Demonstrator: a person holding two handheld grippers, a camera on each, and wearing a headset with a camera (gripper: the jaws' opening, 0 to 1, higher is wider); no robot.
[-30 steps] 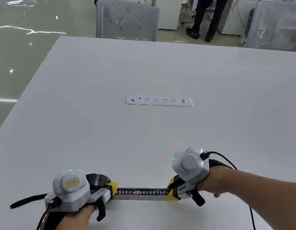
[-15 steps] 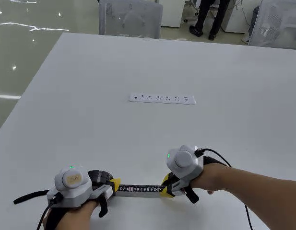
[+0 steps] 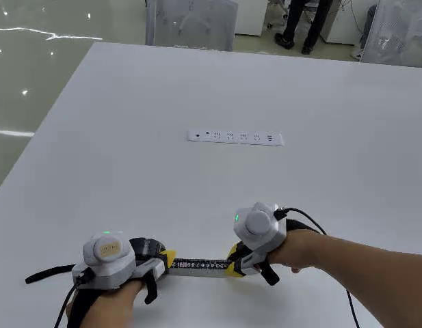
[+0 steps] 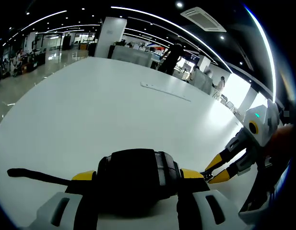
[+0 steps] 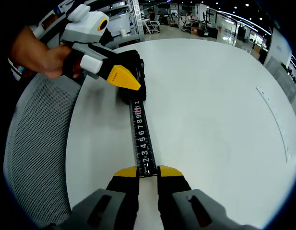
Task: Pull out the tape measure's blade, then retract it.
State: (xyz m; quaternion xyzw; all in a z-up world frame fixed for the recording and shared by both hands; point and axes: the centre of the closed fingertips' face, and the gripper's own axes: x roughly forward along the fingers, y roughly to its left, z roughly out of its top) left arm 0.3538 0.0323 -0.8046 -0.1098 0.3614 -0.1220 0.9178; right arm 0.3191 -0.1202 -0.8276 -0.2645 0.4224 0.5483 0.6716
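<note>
Brought the right hand-held gripper (image 3: 232,267) in toward the left hand-held gripper (image 3: 160,259) over the last 1 s, shortening the exposed blade (image 3: 200,264) between the 2. Kept the left one clenched around the tape measure's black case (image 3: 143,247), low on the white tabletop (image 3: 265,89) near its front edge, with a black strap (image 3: 43,277) trailing off to the left. Pinched the blade's free end between the right one's yellow-tipped jaws, grasping it, with the printed scale facing up in the right gripper view. Held the blade straight from the case mouth to those jaws, low over the surface; could not tell whether touching it. Left the power strip (image 3: 235,137) well apart, farther up the tabletop.

Judged the pull-out done and the retract step in hand, with a short length not yet in. Called next, most likely, for a steady feed of the blade's end in line with the case mouth, without sideways twist, then for release only at the mouth, lest the spring snap it home.
</note>
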